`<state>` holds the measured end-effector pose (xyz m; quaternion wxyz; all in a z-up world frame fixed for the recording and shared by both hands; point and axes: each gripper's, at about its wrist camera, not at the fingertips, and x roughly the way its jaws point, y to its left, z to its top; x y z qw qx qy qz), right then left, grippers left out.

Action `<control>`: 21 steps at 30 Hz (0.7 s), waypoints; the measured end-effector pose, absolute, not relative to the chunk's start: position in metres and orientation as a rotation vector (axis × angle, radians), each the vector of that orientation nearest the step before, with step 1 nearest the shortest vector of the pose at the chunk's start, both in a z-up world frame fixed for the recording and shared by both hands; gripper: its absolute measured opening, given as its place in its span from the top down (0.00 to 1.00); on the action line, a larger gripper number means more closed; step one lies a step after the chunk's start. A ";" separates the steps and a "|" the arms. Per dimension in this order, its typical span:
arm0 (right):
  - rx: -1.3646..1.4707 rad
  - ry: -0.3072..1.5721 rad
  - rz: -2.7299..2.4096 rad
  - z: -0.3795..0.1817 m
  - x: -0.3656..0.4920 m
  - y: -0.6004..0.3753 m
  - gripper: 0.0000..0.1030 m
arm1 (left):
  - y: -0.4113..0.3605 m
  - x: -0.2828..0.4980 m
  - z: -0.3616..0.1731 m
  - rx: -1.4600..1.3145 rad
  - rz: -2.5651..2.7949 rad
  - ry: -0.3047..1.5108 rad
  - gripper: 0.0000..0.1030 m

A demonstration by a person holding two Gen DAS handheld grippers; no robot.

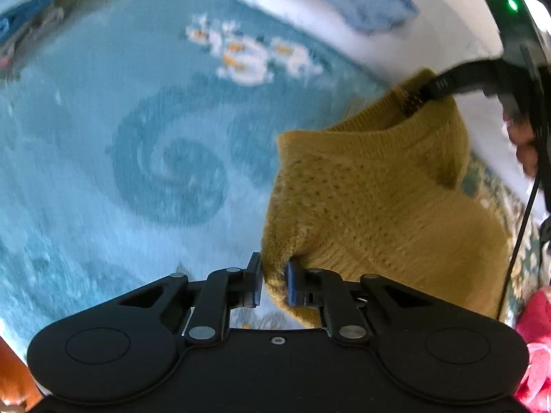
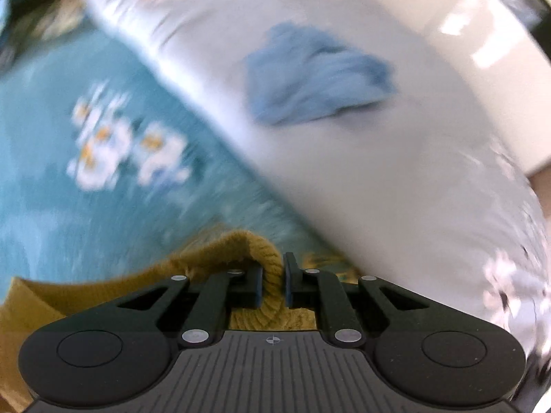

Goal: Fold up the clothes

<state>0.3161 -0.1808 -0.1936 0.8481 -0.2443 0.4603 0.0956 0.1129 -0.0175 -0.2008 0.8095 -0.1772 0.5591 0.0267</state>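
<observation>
My left gripper is clamped tight on a thick fold of the mustard knit sweater, the blue pads pinching the fuzzy edge right between them. From that pinch the sweater rises up and away to my right, its ribbed neckline stretched across the top. At the far upper corner of the knit, my right gripper has its own bite on the ribbed edge, seen here as a black finger coming in from the right side, with my hand behind it on the handle and a black cable trailing down.

Over on the right wrist view, the right gripper is closed on a rolled ridge of the same sweater, pads pressing on both sides of the ribbed cord. The rest of the knit drops away below and to the left of the jaws.

Beyond the fingers, under everything, lies the teal blanket with a big swirl pattern and a cluster of white and orange flowers ahead of me. Further out and to the right, a white bedsheet holds a crumpled light blue garment. Down at my lower right there's a pink cloth. Background is badly smeared, so the finer detail is lost.
</observation>
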 end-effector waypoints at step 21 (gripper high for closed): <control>-0.262 0.471 0.025 -0.012 0.208 -0.272 0.94 | -0.003 0.125 -0.092 -0.336 -0.110 0.976 0.93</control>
